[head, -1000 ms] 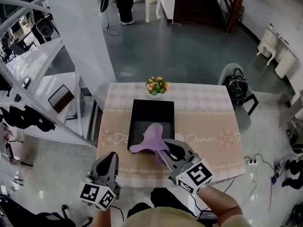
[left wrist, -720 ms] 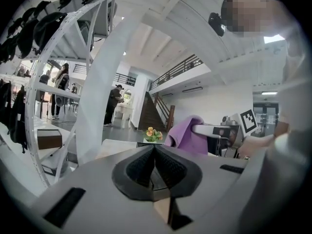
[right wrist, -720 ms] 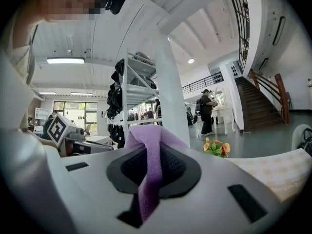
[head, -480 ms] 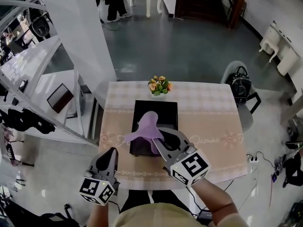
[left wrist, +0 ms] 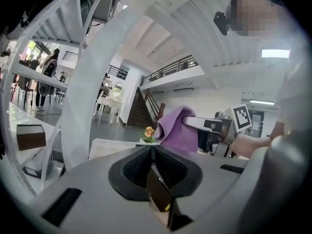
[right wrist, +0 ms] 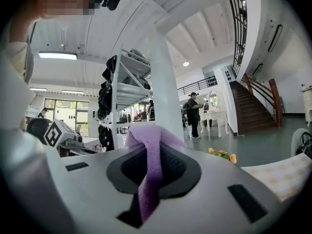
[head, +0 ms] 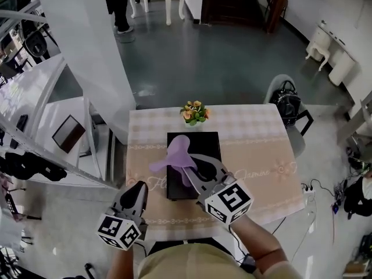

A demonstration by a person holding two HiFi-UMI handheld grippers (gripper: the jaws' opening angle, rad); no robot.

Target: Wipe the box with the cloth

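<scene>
Cloth (head: 173,154), purple and limp, is being pinched in the right gripper (head: 189,163). The right gripper view shows a fold running down between its fingers, which are pressing tight on it. Most of the fabric is spilling out past the tips, and that is probably the point of the hold: a loose pad in front gives a soft face to drag across a surface, while the hard fingers are kept off it. The gripper is reaching level over the black box (head: 210,147), which is lying flat near the middle of the table (head: 256,150), just in front of a small flower pot (head: 195,110). The cloth is covering the left part of the box's top in the head view. Whether it is actually touching there or riding just above cannot be told.

The left gripper (head: 138,186) is hovering at the near left of the table, just beside the box's near corner and apart from it. Its fingers are closed together with nothing between them. Waiting there, it is keeping out of the wiping path yet staying near enough to steady the box should it slide. The wiping seems to be in progress rather than finished.
</scene>
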